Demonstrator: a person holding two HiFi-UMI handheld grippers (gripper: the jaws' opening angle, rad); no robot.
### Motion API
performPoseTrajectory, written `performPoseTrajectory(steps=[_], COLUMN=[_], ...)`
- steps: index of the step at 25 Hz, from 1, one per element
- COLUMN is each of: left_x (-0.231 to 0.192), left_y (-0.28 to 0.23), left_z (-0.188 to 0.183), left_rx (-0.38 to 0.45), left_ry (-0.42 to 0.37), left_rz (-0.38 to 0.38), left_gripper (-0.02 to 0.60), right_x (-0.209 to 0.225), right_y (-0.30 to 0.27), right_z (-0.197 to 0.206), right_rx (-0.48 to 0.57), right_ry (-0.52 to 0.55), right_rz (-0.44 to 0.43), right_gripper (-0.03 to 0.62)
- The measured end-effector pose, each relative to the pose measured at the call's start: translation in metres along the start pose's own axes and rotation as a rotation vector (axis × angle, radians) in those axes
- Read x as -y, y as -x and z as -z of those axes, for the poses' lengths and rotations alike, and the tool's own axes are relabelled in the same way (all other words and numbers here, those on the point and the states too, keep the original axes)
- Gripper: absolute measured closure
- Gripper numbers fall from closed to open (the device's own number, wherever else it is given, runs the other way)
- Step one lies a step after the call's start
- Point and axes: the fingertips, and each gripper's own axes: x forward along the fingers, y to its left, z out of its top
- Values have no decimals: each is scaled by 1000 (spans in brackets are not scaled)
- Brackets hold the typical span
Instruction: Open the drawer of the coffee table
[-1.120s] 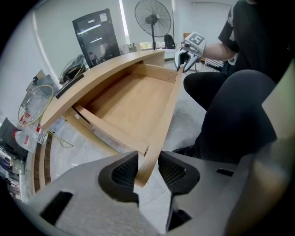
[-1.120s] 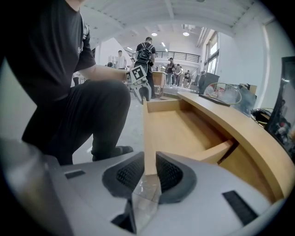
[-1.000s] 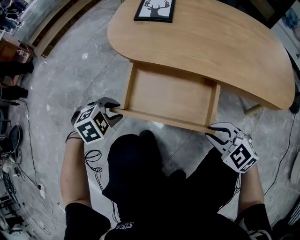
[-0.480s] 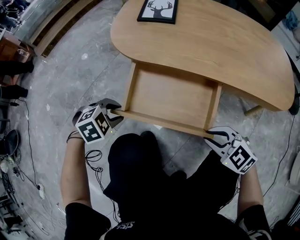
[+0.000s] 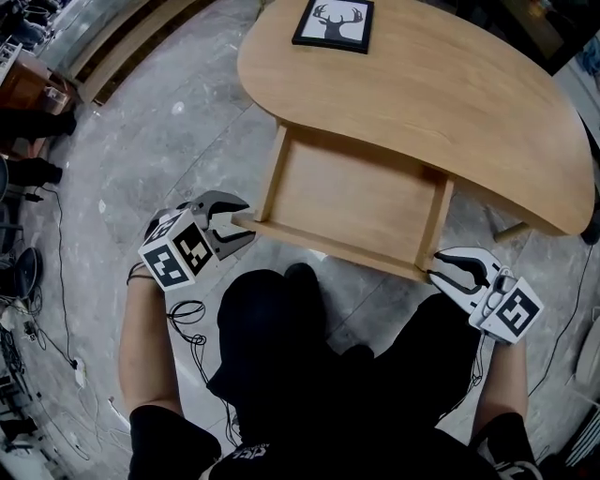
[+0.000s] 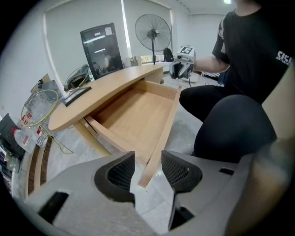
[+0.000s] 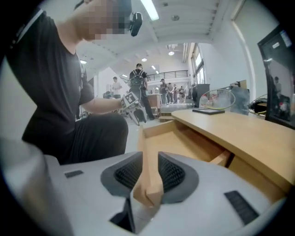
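The light wooden coffee table (image 5: pixel 441 84) has its drawer (image 5: pixel 356 192) pulled out toward me, with nothing inside. My left gripper (image 5: pixel 241 217) straddles the left end of the drawer front (image 5: pixel 328 242). Its jaws are opening, and in the left gripper view the board end (image 6: pixel 146 173) stands between the pads of the left gripper (image 6: pixel 147 163) with a gap on each side. My right gripper (image 5: pixel 436 265) is at the right end of the drawer front. In the right gripper view the pads of the right gripper (image 7: pixel 150 173) still lie against the board (image 7: pixel 146 156).
A framed deer picture (image 5: pixel 334 23) lies on the far side of the tabletop. My black-clad legs (image 5: pixel 281 328) are just in front of the drawer. A cable (image 5: pixel 187 314) lies on the grey floor at the left. A table leg (image 5: pixel 511 230) shows at the right.
The left jaws have spread away from the drawer front. Both grippers have lifted a little at the drawer's corners. The drawer stays pulled out.
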Motion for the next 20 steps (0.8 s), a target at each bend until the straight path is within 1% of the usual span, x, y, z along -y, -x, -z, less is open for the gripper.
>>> performPoseTrajectory(steps=[4, 9, 11, 13, 17, 18, 19, 20], left_x=[-15, -34, -38, -42, -63, -66, -66, -64], left_y=[26, 36, 35, 33, 32, 35, 41, 50], left_z=[-41, -70, -82, -93, -110, -117, -126, -136], left_rx=[184, 304, 363, 420, 487, 504, 523, 543], left_ry=[36, 83, 114, 147, 210, 214, 211, 210], left_rz=[-46, -146, -161, -173, -196, -189, -177, -163], left_gripper=[387, 388, 388, 387, 388, 405, 446, 464], right_x=[26, 32, 34, 38, 56, 59, 60, 58], right_y=[-13, -35, -40, -44, -43, -40, -36, -31], right_z=[-24, -47, -50, -50, -53, -59, -69, -82], right_rx=[124, 249, 264, 255, 250, 254, 257, 251], right_ry=[-2, -12, -14, -21, -88, -98, -102, -105], right_rz=[76, 122, 145, 170, 209, 220, 230, 232], right_gripper=[485, 491, 493, 493, 493, 494, 496, 499])
